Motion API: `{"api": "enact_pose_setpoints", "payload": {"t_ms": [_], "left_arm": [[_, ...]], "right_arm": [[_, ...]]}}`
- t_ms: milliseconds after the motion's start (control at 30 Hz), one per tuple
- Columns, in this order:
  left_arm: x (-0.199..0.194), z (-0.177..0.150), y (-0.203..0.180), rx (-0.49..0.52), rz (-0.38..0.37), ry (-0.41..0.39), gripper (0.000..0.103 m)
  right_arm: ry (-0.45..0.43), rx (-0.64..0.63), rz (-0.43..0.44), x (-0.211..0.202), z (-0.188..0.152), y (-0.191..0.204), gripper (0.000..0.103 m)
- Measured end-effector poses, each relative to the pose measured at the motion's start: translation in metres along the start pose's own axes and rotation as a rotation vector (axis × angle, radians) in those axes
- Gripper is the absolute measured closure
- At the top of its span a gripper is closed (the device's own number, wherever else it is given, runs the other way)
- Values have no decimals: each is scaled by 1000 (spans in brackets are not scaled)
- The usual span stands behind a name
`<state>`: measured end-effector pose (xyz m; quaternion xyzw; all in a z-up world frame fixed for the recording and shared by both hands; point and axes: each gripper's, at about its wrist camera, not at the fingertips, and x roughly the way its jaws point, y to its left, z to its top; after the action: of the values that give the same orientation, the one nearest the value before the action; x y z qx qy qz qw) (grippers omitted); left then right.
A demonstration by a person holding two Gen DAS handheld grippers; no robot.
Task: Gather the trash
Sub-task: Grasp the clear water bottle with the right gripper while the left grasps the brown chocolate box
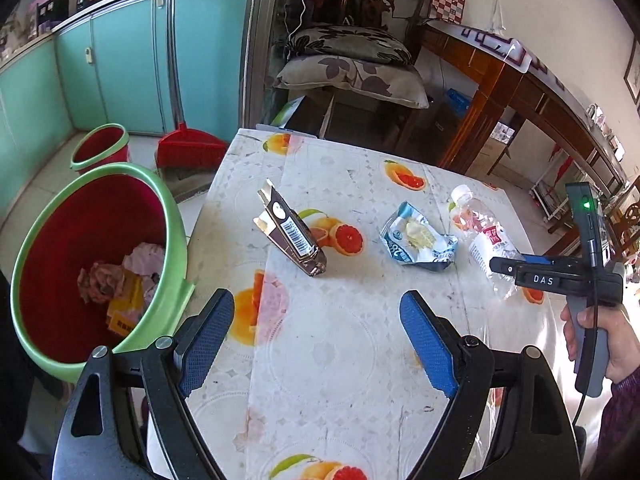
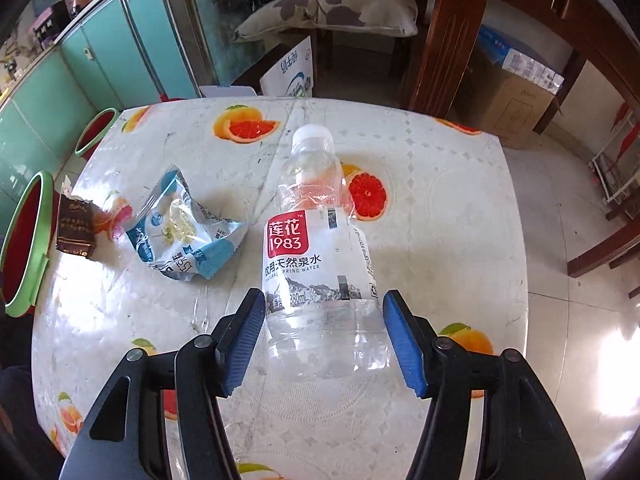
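An empty clear plastic water bottle (image 2: 320, 248) lies on the table with its base between the fingers of my right gripper (image 2: 324, 340), which is open around it; the left pad (image 2: 244, 344) is close to or touching its side. The bottle also shows in the left wrist view (image 1: 486, 240). A blue-and-white snack wrapper (image 1: 420, 240) and a brown wrapper (image 1: 292, 234) lie mid-table. My left gripper (image 1: 320, 340) is open and empty above the table's near part. A red bin with a green rim (image 1: 100, 264) holds crumpled trash at the table's left.
The table (image 1: 340, 360) has a fruit-print plastic cover. A second small red bin (image 1: 102, 148) and a red broom (image 1: 188, 148) stand on the floor behind. A chair with cushions (image 1: 352, 64) and a wooden desk (image 1: 520, 80) are beyond the far edge.
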<state>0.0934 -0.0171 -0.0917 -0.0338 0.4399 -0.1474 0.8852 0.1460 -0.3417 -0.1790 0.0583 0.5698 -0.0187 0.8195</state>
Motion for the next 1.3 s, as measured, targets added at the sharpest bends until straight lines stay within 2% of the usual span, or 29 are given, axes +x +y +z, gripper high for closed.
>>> {"api": "enact_pose_setpoints", "payload": {"t_ms": [100, 167, 400, 567, 733, 800, 900, 1000, 1033, 1100, 1133, 1233, 1300], "left_arm": [[15, 7, -5, -1, 2, 7, 18], [28, 12, -7, 2, 1, 25, 18], [71, 25, 3, -21, 27, 66, 18], [95, 29, 10, -43, 22, 107, 18], [112, 27, 14, -64, -27, 155, 18], [111, 30, 14, -72, -19, 170, 19], [110, 33, 17, -121, -41, 236, 26], [108, 32, 15, -104, -27, 265, 35], [109, 32, 15, -81, -16, 269, 38], [110, 32, 19, -64, -18, 253, 53], [109, 33, 22, -66, -40, 235, 72], [108, 37, 26, -37, -114, 185, 85], [98, 34, 27, -26, -118, 202, 86]], "right_arm": [[-1, 13, 2, 1, -4, -1, 44], [-14, 31, 36, -5, -11, -1, 46], [-99, 79, 52, -47, -62, 12, 46], [-66, 97, 63, -43, -90, 24, 46], [-21, 124, 92, -37, -88, 26, 45], [19, 139, 88, -35, -83, 26, 45], [112, 157, 79, -27, -80, 30, 45], [152, 169, 71, -31, -82, 35, 45], [142, 171, 71, -33, -83, 37, 45], [110, 173, 59, -34, -86, 39, 45], [103, 171, 55, -31, -88, 40, 45], [31, 115, 49, -29, -95, 47, 46], [31, 140, 28, -37, -102, 52, 46]]}}
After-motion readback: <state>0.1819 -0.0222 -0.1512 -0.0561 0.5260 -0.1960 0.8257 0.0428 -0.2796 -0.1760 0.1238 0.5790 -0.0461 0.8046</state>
